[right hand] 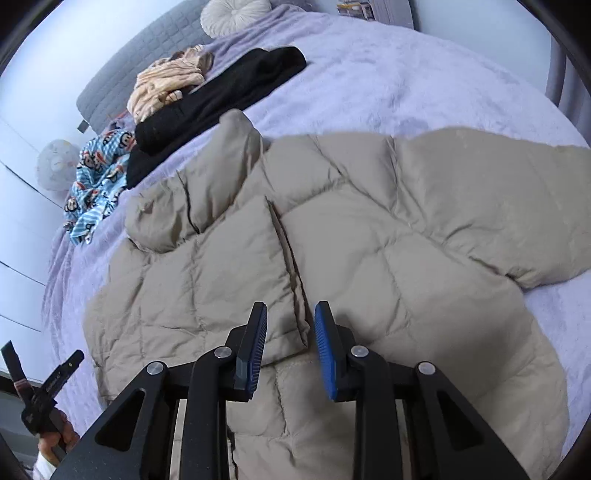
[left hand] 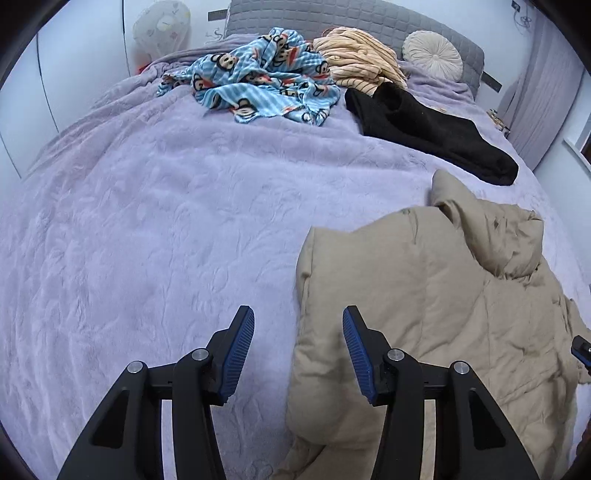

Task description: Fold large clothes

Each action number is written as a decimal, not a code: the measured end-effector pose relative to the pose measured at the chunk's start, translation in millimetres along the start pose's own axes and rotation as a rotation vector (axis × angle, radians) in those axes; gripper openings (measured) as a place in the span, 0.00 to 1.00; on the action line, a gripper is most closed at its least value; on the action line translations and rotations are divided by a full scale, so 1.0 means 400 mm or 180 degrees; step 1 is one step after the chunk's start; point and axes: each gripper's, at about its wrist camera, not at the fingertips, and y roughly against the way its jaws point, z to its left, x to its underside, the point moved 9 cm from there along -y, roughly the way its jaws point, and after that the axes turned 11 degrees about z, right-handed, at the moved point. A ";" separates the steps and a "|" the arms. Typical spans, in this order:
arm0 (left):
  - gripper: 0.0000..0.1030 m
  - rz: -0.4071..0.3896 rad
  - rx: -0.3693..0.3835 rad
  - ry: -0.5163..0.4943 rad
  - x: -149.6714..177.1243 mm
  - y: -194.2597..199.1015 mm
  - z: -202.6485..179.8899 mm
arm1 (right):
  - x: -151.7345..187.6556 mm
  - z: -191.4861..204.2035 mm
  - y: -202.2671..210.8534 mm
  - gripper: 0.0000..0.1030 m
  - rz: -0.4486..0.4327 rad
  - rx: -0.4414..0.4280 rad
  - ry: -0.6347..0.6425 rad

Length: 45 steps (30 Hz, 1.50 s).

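Note:
A beige puffer jacket (right hand: 369,236) lies spread front-up on the lilac bed cover (left hand: 166,221), hood toward the headboard. In the left wrist view the jacket (left hand: 424,295) fills the lower right. My left gripper (left hand: 298,321) is open and empty, hovering over the jacket's left edge where a sleeve is folded in. My right gripper (right hand: 290,317) is open and empty just above the jacket's front opening near its hem. The left gripper also shows at the lower left of the right wrist view (right hand: 44,387), held by a hand.
At the far end of the bed lie a blue monkey-print garment (left hand: 258,85), a striped peach garment (left hand: 362,59) and a black garment (left hand: 432,129). A round cream cushion (left hand: 432,55) leans on the grey headboard (left hand: 332,18). White wardrobe doors (right hand: 18,206) stand at left.

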 end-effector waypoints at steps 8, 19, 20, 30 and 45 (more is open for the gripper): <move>0.52 0.0264 -0.0262 -0.0158 -0.010 -0.176 -0.061 | -0.045 0.199 -0.133 0.29 0.0319 0.0033 0.1079; 0.61 0.0240 -0.0341 -0.0026 0.004 -0.165 -0.042 | -0.046 0.101 -0.192 0.07 0.0270 0.0298 0.1140; 0.61 0.0211 -0.0358 0.0018 0.007 -0.143 -0.034 | -0.049 0.095 -0.182 0.07 0.0256 0.0336 0.1114; 0.61 0.0380 -0.0581 -0.0108 0.142 -0.092 0.019 | 0.051 -0.029 -0.043 0.14 0.0215 0.0637 0.1034; 0.61 0.0455 -0.0297 -0.0174 0.230 0.135 -0.166 | 0.164 -0.100 0.093 0.35 0.0525 0.0024 0.0368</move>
